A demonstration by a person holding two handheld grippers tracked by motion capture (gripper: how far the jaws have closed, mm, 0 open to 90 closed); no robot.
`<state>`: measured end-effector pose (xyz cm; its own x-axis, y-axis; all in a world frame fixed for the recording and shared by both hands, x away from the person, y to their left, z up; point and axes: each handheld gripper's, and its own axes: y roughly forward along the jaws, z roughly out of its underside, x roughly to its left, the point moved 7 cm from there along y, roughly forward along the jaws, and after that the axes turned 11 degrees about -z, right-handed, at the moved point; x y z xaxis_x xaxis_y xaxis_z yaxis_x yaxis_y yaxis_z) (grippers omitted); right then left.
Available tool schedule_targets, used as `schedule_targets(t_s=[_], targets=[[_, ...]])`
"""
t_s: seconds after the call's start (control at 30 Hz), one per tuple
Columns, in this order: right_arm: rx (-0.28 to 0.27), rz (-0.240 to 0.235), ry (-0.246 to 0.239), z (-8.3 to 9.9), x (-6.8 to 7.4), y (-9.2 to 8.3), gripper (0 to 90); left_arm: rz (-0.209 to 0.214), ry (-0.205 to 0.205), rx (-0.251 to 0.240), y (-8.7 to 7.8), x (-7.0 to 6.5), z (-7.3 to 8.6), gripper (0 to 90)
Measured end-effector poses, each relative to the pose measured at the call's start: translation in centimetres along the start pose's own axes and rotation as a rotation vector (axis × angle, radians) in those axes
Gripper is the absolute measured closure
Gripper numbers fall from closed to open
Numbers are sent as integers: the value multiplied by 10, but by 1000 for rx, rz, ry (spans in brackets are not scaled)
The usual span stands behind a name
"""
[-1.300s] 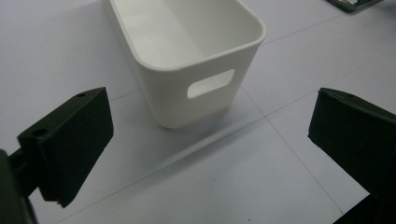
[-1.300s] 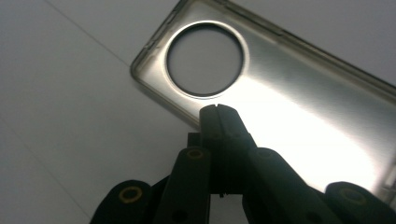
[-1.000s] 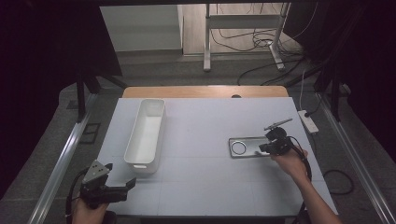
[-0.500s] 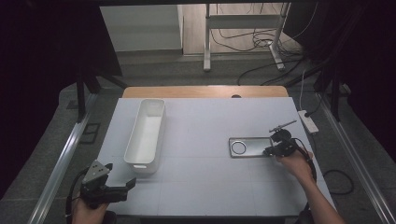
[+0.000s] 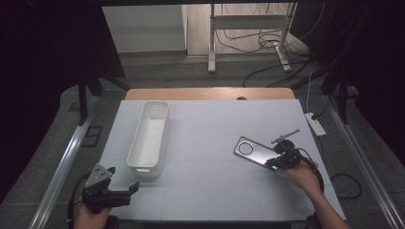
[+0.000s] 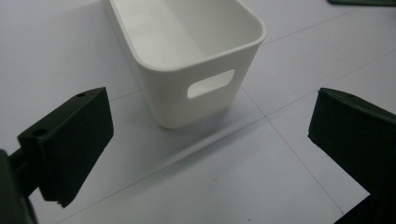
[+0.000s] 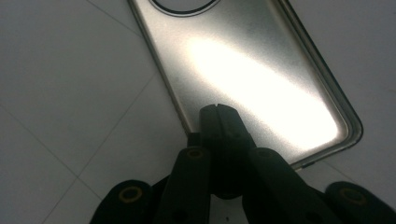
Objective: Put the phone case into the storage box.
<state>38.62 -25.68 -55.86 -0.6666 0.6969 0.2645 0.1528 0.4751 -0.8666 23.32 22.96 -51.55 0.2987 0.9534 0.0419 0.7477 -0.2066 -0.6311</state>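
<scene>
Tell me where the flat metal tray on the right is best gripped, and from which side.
The metal tray lies flat on the table, so only its thin raised rim offers purchase. Probably best is the near right corner, from the person's side, one jaw over the rim and one under. The right gripper sits there with jaws together. The circular recess lies at the far end.

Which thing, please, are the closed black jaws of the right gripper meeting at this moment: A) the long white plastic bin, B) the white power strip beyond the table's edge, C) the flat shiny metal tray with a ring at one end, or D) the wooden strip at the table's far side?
C: the right gripper, jaws shut together, has its tip over the near edge of the flat metal tray.
</scene>
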Motion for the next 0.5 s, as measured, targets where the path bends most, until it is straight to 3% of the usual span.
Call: schedule_targets(t_s=[0.5], targets=[[41,-47,-89,-1,35,14,899,1,0,-1,0,0,0,7]])
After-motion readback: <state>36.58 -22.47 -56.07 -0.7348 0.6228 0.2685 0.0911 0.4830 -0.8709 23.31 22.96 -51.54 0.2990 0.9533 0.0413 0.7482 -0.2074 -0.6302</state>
